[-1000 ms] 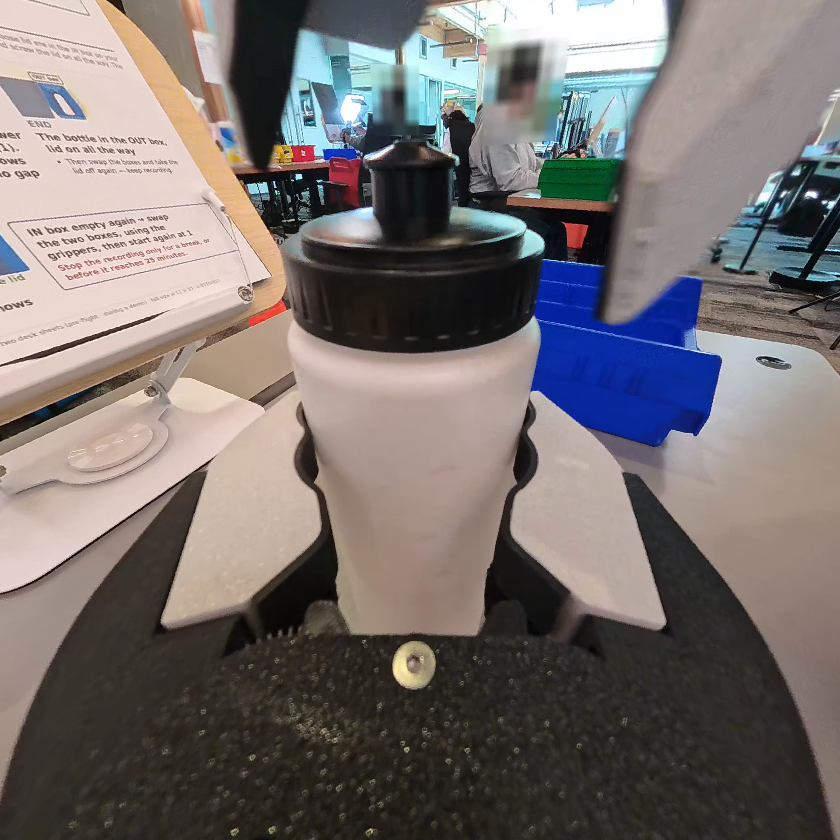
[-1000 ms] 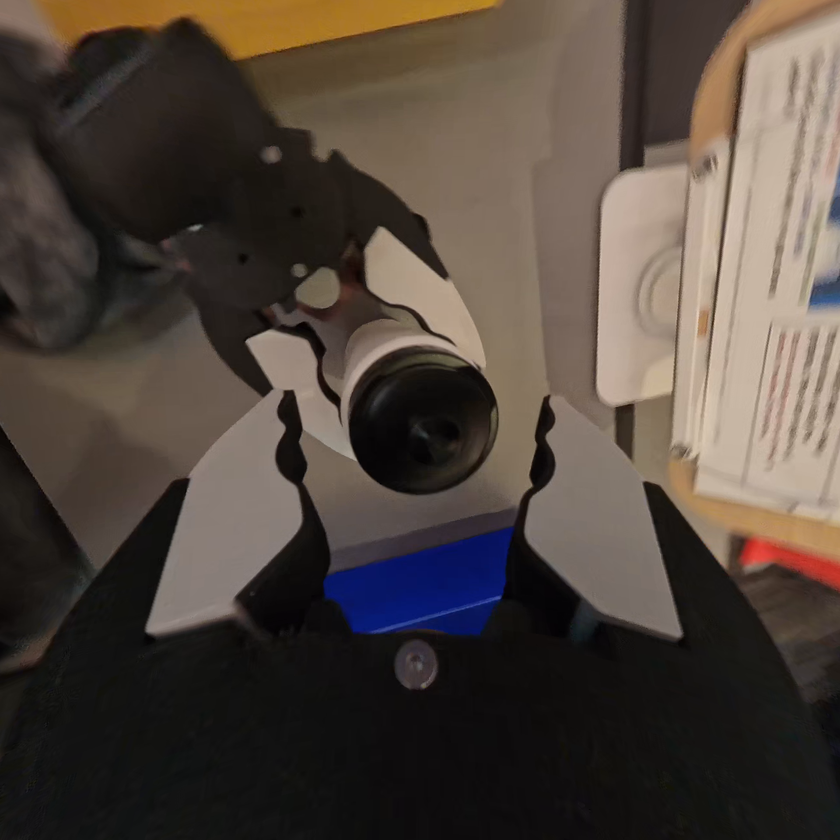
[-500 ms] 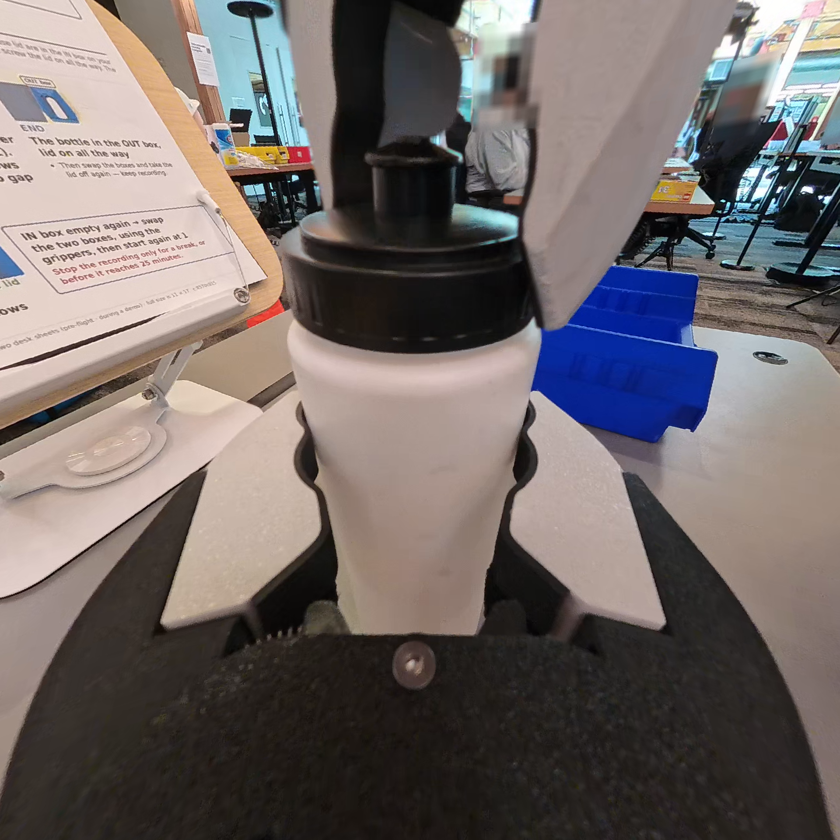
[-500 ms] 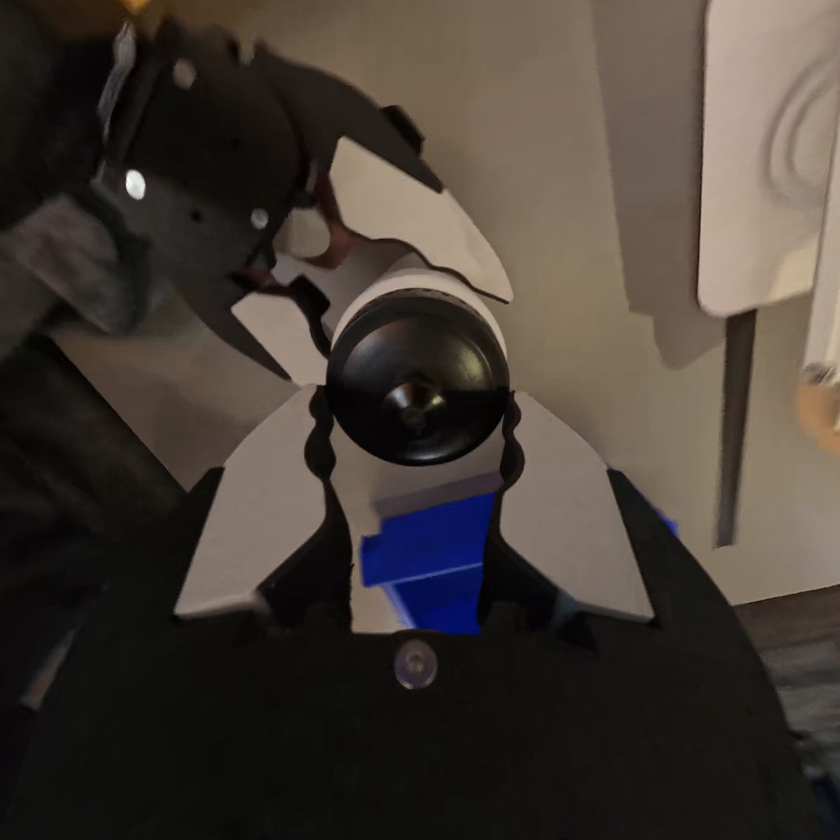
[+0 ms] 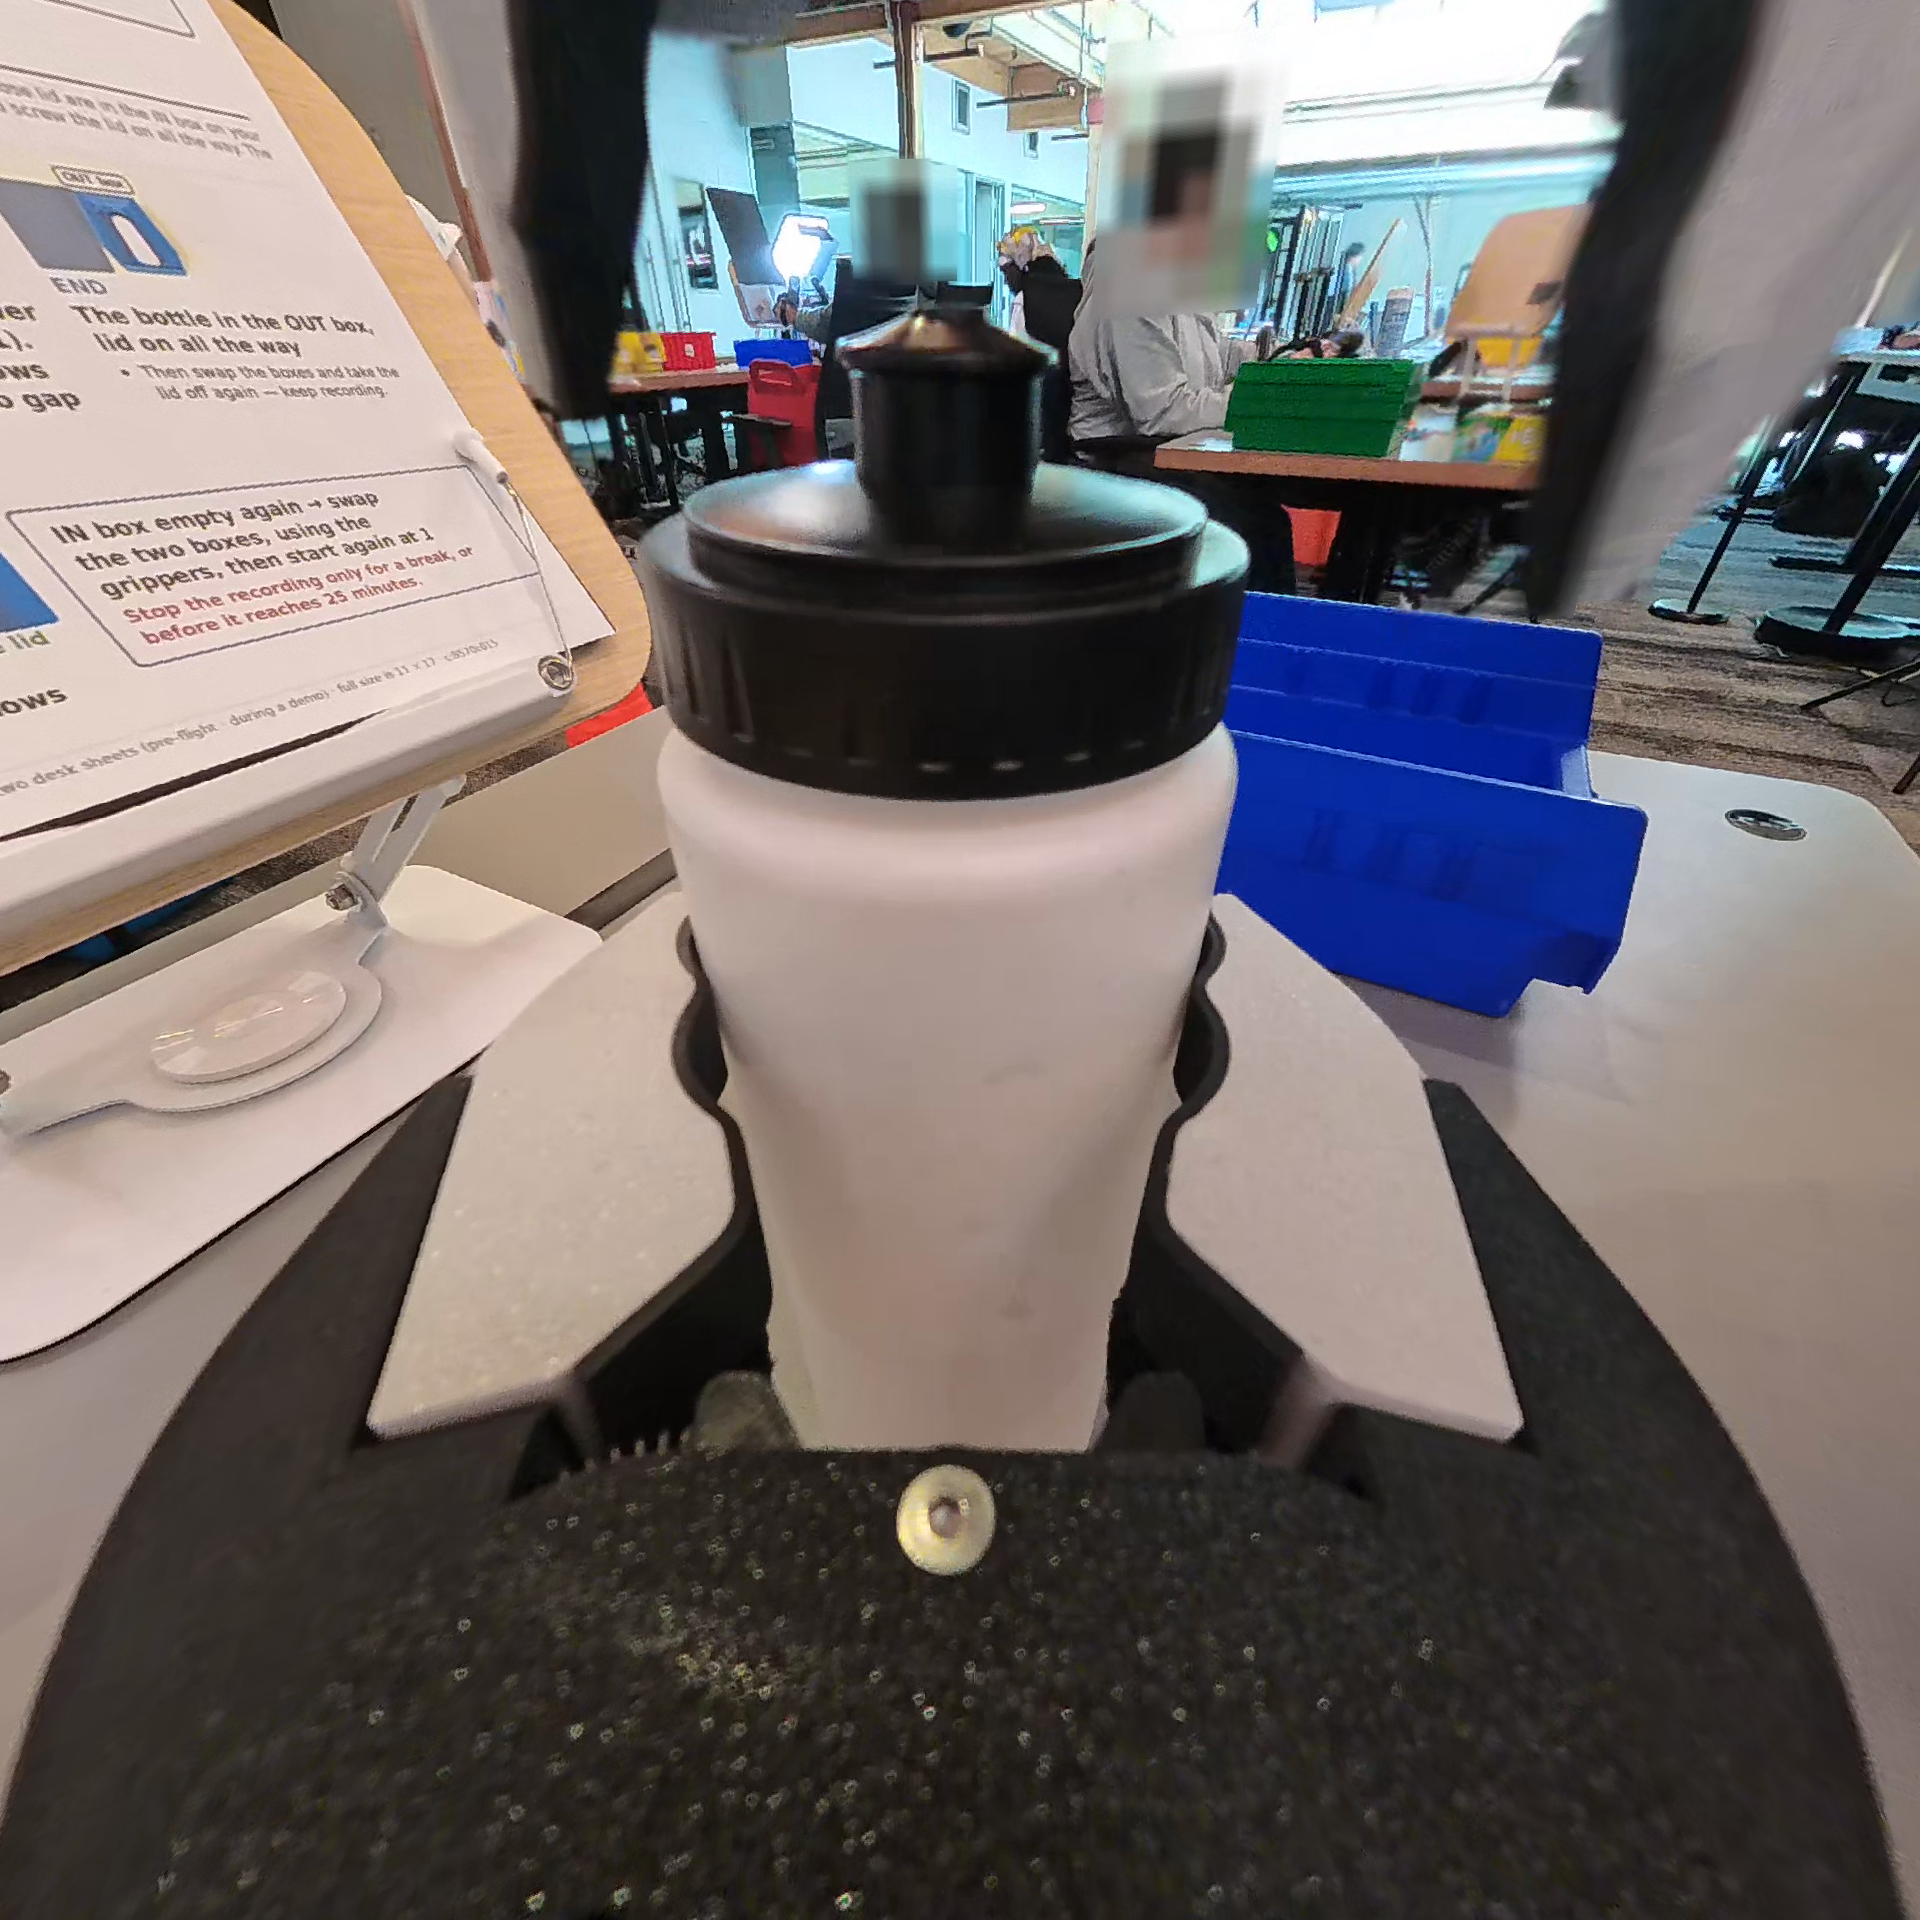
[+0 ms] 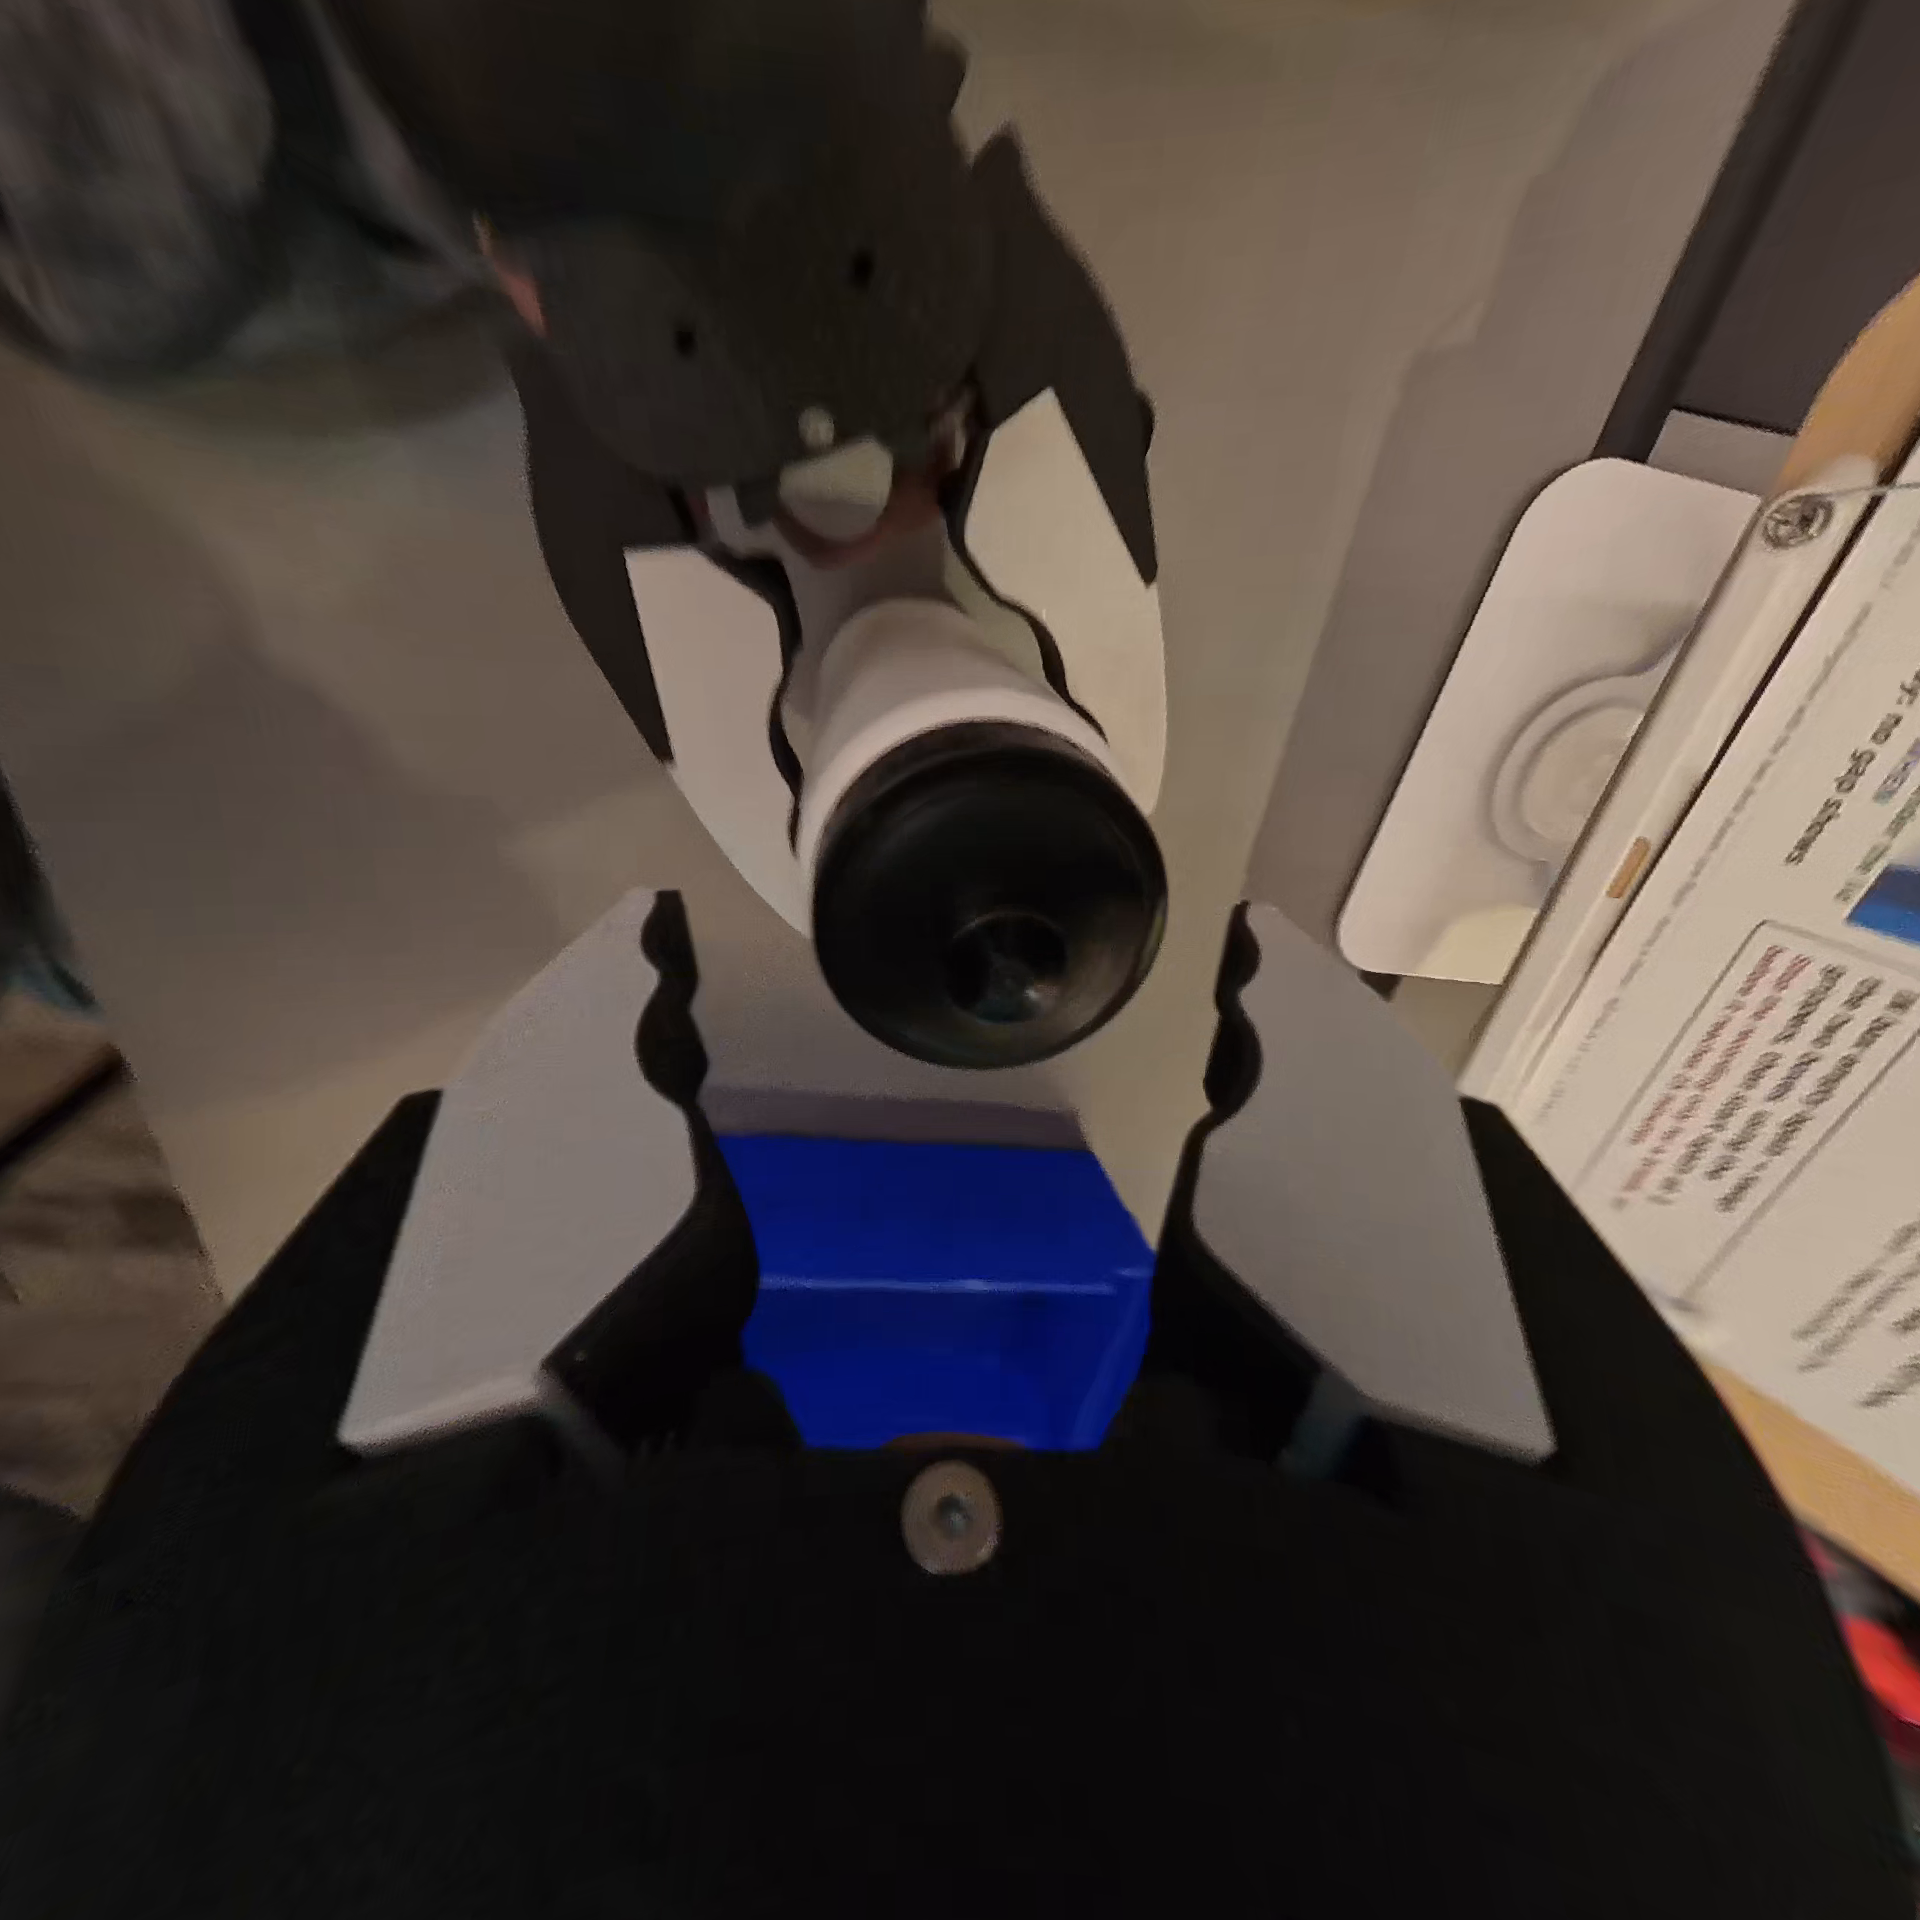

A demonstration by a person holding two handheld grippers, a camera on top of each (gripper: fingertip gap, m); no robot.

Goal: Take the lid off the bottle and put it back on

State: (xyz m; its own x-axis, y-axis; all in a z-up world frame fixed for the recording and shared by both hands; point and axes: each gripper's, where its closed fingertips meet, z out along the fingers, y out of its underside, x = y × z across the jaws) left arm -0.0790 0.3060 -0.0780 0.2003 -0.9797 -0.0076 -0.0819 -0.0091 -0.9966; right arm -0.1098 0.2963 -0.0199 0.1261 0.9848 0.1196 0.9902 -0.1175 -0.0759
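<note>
My left gripper (image 5: 948, 997) is shut on a white bottle (image 5: 951, 1049) and holds it upright. The black ribbed lid (image 5: 940, 644) with its spout sits on the bottle. In the right wrist view I look down on the lid (image 6: 987, 894) and the bottle (image 6: 925, 675) from above, with the left gripper (image 6: 914, 623) clamped round it. My right gripper (image 6: 956, 935) is open, its fingers apart and just above the lid, not touching it. In the left wrist view its two fingers (image 5: 582, 208) hang above the lid on either side.
A blue bin (image 5: 1423, 821) stands on the grey table (image 5: 1714, 1039) behind the bottle to the right; it shows under my right gripper (image 6: 935, 1278). An instruction sheet on a wooden stand (image 5: 239, 468) with a white base (image 5: 239, 1039) is at the left. People sit far behind.
Half a second ago my right gripper's fingers were close around the lid. Now they have opened wide and lifted off it. The left gripper still holds the bottle.
</note>
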